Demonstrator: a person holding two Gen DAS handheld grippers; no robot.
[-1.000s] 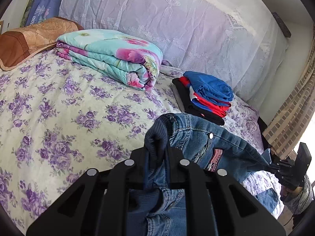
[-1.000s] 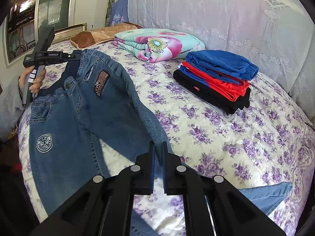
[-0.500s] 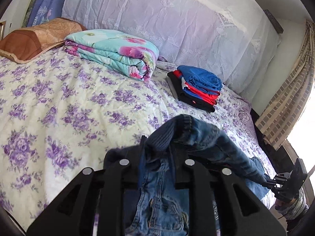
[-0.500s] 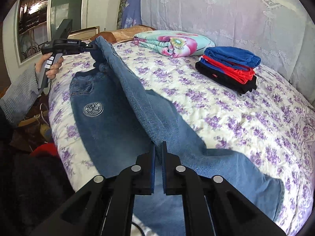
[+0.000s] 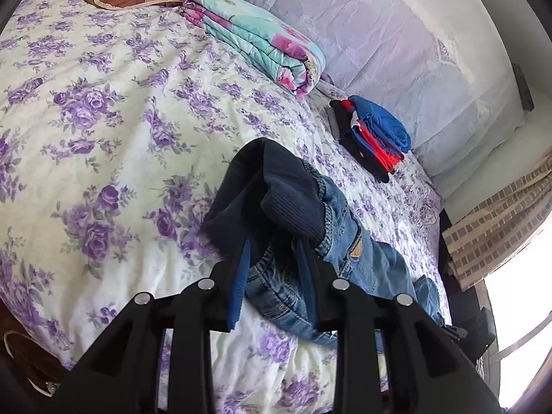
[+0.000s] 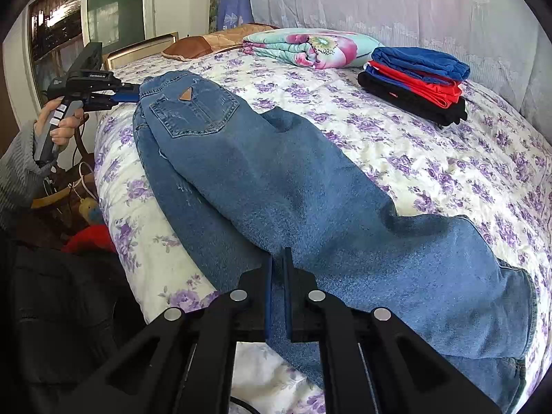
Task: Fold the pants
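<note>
Blue jeans (image 6: 276, 186) lie folded lengthwise on the flowered bed, one leg over the other, back pocket up. My right gripper (image 6: 278, 265) is shut on the jeans' leg edge near the bed's front. My left gripper (image 5: 272, 258) has its jaws parted around the bunched waistband (image 5: 276, 186), whose dark ribbed band rests on the bed; in the right wrist view it (image 6: 131, 98) sits at the waist end, held by a hand.
A folded floral quilt (image 6: 303, 48) and a brown pillow (image 6: 214, 39) lie at the bed's head. A stack of folded blue, red and black clothes (image 6: 417, 79) sits at the far right. The bed edge (image 6: 120, 214) drops to clutter on the floor.
Both grippers lowered the jeans, which had been held up, onto the bed; one leg now lies over the other. My left gripper's jaws have opened around the waistband.
</note>
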